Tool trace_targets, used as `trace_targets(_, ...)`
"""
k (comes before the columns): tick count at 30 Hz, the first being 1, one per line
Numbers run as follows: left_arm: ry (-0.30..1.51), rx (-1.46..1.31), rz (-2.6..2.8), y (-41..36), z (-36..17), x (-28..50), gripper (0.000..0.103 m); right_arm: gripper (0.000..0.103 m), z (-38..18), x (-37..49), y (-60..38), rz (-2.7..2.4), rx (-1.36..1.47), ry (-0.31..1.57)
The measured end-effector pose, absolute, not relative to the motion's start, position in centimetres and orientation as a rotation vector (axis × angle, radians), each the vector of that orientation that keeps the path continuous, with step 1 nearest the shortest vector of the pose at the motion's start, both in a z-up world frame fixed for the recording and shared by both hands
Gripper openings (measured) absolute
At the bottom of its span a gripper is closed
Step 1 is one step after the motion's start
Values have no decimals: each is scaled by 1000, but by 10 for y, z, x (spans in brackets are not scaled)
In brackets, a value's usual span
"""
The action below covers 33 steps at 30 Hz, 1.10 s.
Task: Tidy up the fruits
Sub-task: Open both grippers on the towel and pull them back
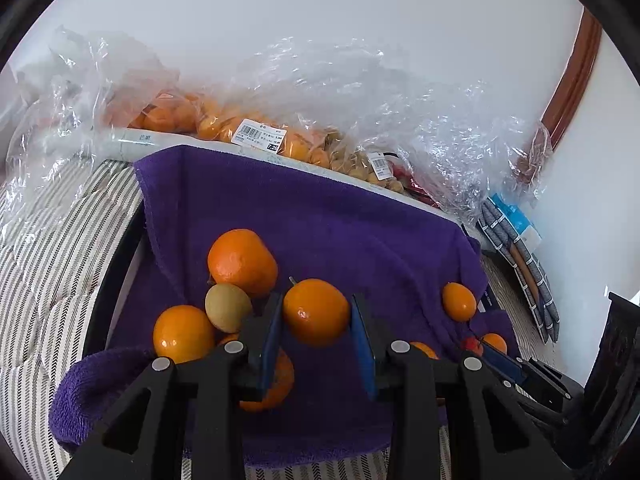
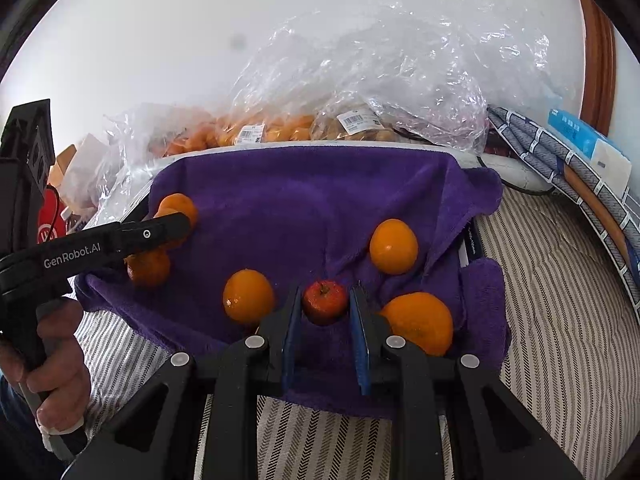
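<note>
Left gripper [image 1: 316, 316] clamped on a mandarin [image 1: 316, 311], blue pads pressed to its two flanks above the purple towel [image 1: 320, 220]. Right gripper [image 2: 325, 304] closed likewise on a small red fruit [image 2: 325, 301], held clear of the cloth. Beside the left tool's near finger, a cluster of three: a larger mandarin [image 1: 242, 262], a pale green-brown fruit [image 1: 227, 307], another orange one [image 1: 183, 333]. Beyond the right tool's tip, a loose mandarin [image 2: 393, 246]; to either side of its fingers, two more [image 2: 248, 296] [image 2: 420, 322]. Farther ahead of both, clear plastic bags [image 1: 304, 120] of fruit with price labels, against a white wall. Judged best handled gently: pressure kept light enough to spare the soft skins, each piece lifted straight up before any sideways carry, so neighbours on the sagging towel were not nudged into rolling. Red fruit looked small and smooth, likely to slip if tilted; sorting by kind seemed the aim, destination not shown.
</note>
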<state>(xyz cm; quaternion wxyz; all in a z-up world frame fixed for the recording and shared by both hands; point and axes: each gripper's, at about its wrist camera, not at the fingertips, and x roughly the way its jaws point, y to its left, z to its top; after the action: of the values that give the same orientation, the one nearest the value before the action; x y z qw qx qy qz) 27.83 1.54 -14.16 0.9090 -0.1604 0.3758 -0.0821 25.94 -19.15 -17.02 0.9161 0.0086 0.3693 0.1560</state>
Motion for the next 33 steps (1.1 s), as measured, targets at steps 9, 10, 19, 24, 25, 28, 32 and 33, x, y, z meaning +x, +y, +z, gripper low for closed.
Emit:
trace_targets(9,752,-298,-160,15,-140,275,41,48,-164,252,-190,324,9,717)
trace_targets(10,745,-295,-155,16,-139,274,42,50,-163,251,-189,325,7,708)
trace_targets(19,741,-272,-173,31,-119,253,56,52,-143,236,-196,292,62,701)
trace_targets(24,746,-263,-138,39,-105,226,57,52,-118,211,-202,207,70,716)
trace_targets(25,756,-257,-125,39,-103,222,57,52,-113,205,-204,196,80,714)
trace_targets(28,810,-217,-105,36,-99,204,57,52,-99,185,-211,170,106,716)
trace_targets(32,817,-178,-64,33,-89,174,57,52,-82,154,-215,132,81,706)
trace_targets(33,815,-167,-56,31,-85,165,57,52,-78,146,-217,119,85,709)
